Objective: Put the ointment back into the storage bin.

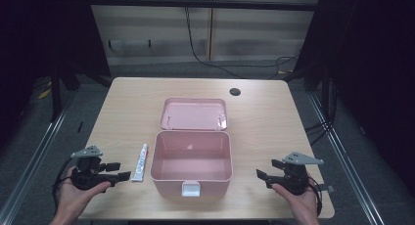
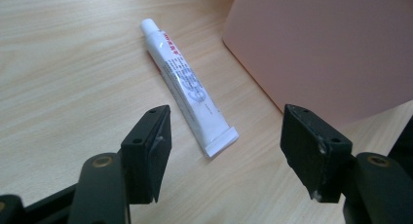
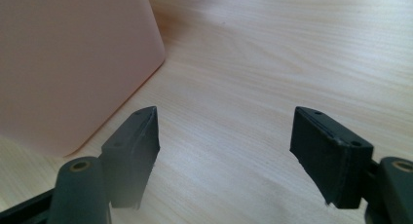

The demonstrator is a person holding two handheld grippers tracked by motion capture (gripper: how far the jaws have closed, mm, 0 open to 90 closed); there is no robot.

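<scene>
A pink plastic box stands open in the middle of the wooden table, its lid laid back behind it. A white tube with red and grey print lies flat just left of the box. In the left gripper view the tube lies ahead of the jaws, its crimped end nearest them, with the box wall at the right. My left gripper is open near the tube's near end, with nothing between its jaws. My right gripper is open right of the box, also holding nothing.
The table has a dark round cable hole at the back right. A white latch sits on the box's front wall. Black cables hang over the floor behind the table.
</scene>
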